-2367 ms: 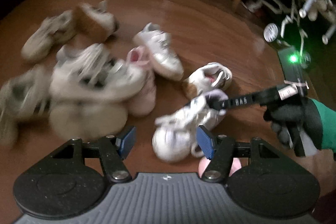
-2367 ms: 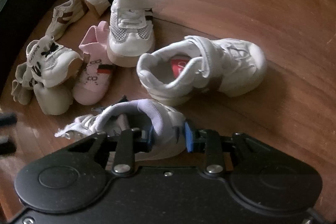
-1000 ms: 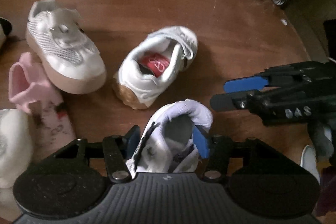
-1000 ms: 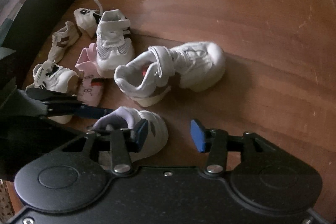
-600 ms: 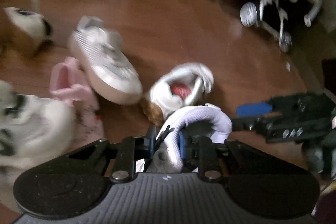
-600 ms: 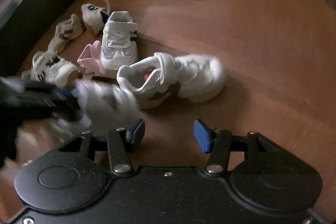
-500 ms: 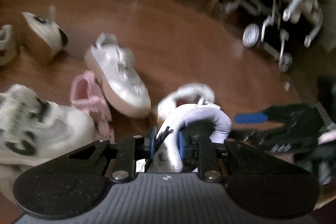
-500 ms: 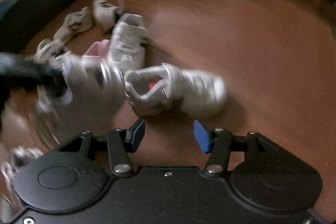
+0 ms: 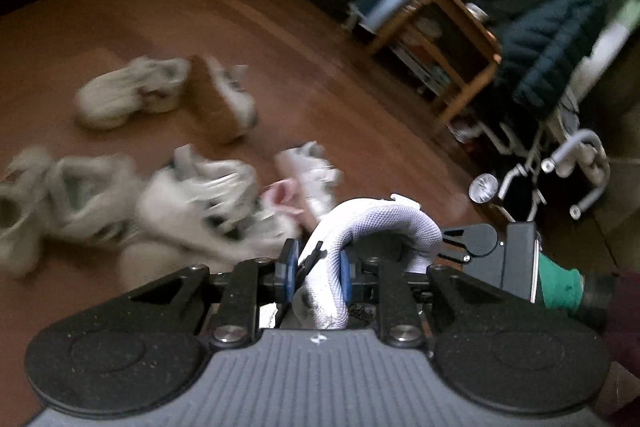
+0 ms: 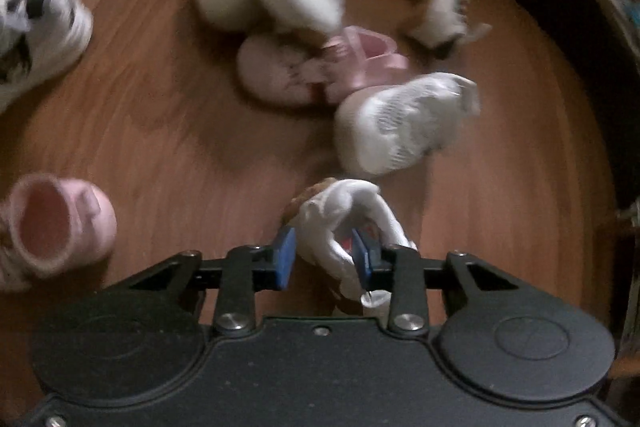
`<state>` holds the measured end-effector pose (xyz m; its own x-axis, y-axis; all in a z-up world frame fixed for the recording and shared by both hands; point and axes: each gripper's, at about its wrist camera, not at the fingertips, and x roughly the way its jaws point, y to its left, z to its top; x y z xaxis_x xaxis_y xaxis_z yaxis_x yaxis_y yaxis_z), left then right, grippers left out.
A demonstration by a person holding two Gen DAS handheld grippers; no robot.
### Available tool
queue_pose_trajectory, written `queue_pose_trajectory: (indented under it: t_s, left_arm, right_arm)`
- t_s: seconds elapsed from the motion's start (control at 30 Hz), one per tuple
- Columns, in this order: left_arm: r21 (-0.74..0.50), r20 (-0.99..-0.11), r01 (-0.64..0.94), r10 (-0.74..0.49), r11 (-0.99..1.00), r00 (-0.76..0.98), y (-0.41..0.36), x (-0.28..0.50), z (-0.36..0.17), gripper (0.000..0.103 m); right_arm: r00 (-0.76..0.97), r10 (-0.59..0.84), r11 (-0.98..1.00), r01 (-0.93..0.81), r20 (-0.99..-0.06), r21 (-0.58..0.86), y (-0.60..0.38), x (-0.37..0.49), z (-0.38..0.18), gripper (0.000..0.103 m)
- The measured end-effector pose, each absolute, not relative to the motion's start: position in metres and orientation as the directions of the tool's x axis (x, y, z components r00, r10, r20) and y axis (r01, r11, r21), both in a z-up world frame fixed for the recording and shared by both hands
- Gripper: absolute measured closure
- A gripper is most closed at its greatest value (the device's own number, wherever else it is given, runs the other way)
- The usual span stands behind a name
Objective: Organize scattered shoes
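Note:
My left gripper (image 9: pixel 316 267) is shut on the collar of a white sneaker with a lilac mesh lining (image 9: pixel 372 227) and holds it off the wooden floor (image 9: pixel 160 27). My right gripper (image 10: pixel 325 255) is shut on the heel edge of a white strap sneaker with a red insole (image 10: pixel 344 223); its body also shows in the left wrist view (image 9: pixel 480 251). Blurred white shoes (image 9: pixel 192 203) lie in a heap on the floor. A white mesh sneaker (image 10: pixel 400 123) and a pink bootie (image 10: pixel 316 71) lie beyond my right gripper.
A second pink bootie (image 10: pixel 56 223) lies at the left, a white sneaker (image 10: pixel 36 27) at the far left. A wooden rack (image 9: pixel 436 39) with a dark jacket (image 9: pixel 552 39) and a small wheeled scooter (image 9: pixel 540 171) stand at the floor's right edge.
My left gripper has lifted the lilac-lined sneaker and swung toward the room. My right gripper has moved onto the white strap sneaker and closed on its heel edge.

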<state>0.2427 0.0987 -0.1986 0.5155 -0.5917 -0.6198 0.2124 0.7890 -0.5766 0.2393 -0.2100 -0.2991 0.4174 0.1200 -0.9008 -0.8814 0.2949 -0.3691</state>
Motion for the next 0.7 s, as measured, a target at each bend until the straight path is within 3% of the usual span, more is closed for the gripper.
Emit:
queue_pose_trajectory:
  t_s: [0.37,0.57,0.7]
  left_arm:
    - [-0.62,-0.733,-0.145,-0.504,0.771,0.458,0.191,0.16,-0.248,0.083]
    - [-0.569,-0.808,-0.358,-0.424,0.74,0.408,0.201,0.129,-0.278,0.083]
    - [-0.51,-0.85,-0.419,-0.368,0.751,0.377,0.19,0.119,-0.286,0.083]
  right_arm:
    - [0.345,0.01,0.233,-0.913,-0.938,-0.333,-0.184,0.267,-0.337,0.072]
    - [0.311,0.008,0.416,-0.865,-0.95,-0.279,-0.184,0.28,-0.335,0.075]
    - [0.237,0.064,0.674,-0.727,-0.969,-0.132,-0.199,0.303,-0.32,0.081]
